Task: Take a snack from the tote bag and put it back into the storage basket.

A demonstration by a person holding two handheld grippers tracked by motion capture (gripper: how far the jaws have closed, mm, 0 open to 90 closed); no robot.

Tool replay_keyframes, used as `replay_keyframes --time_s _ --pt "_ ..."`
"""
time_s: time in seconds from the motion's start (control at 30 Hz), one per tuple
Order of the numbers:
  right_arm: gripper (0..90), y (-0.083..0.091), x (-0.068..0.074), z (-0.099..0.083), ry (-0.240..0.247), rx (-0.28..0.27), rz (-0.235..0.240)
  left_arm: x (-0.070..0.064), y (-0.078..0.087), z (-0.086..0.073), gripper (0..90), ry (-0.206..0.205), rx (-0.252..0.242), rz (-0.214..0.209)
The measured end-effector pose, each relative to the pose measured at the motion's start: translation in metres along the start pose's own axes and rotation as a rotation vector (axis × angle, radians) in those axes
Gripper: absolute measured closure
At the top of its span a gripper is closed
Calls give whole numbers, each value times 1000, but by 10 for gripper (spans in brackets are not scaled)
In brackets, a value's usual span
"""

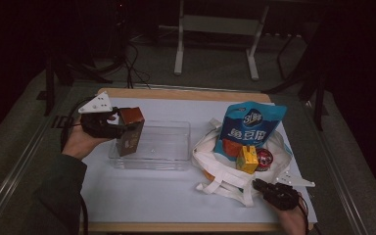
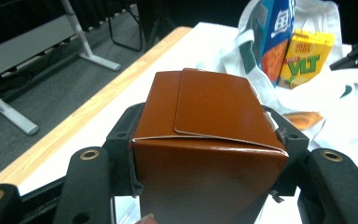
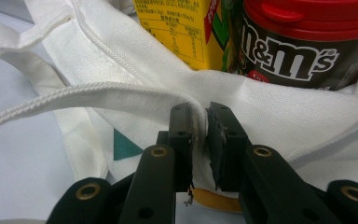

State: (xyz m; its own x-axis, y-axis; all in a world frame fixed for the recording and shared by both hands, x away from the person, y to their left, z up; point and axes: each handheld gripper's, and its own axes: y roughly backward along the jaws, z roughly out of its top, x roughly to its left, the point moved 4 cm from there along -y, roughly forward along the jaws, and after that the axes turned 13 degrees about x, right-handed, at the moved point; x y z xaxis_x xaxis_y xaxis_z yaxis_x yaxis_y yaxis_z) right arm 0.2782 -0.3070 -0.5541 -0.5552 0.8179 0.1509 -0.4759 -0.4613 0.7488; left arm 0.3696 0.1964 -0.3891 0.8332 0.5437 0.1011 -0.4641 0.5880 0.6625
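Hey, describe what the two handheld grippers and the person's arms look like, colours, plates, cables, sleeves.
Both grippers are black, with two jaws whose arms carry brass-coloured ringed holes. The left gripper has a pale grey three-cornered plate on top, and the right gripper has a similar plate beside it. A dark cable trails by the left forearm. The left arm wears a dark green sleeve. The right jaw pads look scuffed.

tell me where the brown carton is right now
In the high view the brown carton sits at the left, clamped in the left gripper over the left end of the clear plastic tray.
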Motion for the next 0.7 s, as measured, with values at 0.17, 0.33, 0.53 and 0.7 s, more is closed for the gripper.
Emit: replay_keyframes --time_s 0.17,0.33,0.53,0.7 --pt "797 0 0 0 0 -1 0 -4 -10 -6 424 -22 56 -21" --pt "797 0 0 0 0 0 -2 -4 -22 -8 424 -25 119 -54" --pt "797 0 0 0 -1 -2 -1 -7 -36 -6 420 -37 146 -100" --pt "797 0 0 0 -1 -2 0 -13 -47 2 413 -52 147 -131"
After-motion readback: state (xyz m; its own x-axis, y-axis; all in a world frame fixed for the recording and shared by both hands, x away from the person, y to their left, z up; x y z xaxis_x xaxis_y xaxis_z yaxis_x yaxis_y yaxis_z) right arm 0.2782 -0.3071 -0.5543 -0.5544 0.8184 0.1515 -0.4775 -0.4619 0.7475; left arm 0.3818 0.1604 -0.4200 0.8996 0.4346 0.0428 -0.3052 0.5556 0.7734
